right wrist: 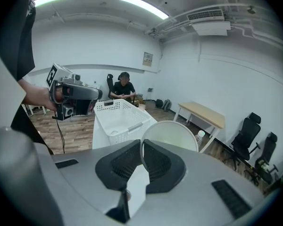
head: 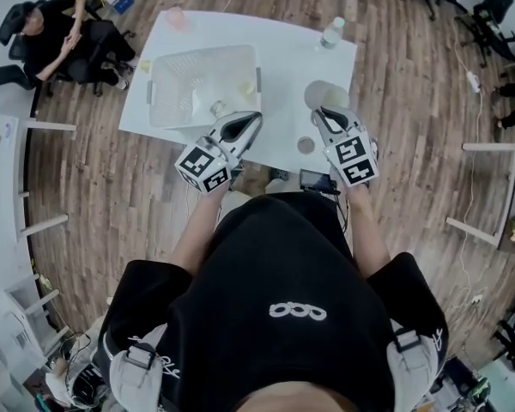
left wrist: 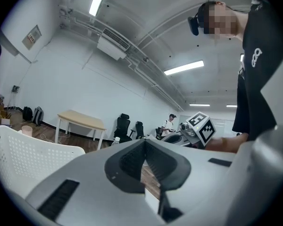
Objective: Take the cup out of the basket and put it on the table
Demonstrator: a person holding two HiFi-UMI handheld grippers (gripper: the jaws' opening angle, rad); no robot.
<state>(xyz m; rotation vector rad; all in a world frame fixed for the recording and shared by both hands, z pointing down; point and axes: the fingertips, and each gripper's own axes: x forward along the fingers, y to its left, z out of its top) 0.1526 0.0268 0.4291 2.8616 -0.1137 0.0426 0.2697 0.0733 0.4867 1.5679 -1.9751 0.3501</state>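
we have the cup (right wrist: 172,132) out of the basket (head: 159,88): it hangs in the right gripper (right wrist: 142,144), whose jaws are clamped on one side of its wall at the rim, to the right of the basket and over the white table (head: 283,58). the left gripper (left wrist: 145,143) has its jaws pressed together on nothing, close to the basket's near right corner. we judge the cup light, thin-walled and a little springy, likely plastic or paper, so a pinch at the rim is the natural hold, though it may pivot or dent there; a gentle, level set-down would suit it. hard to make out: whether its base touches the table, since the right gripper covers it in the head view, and what the small pale things lying in the basket are
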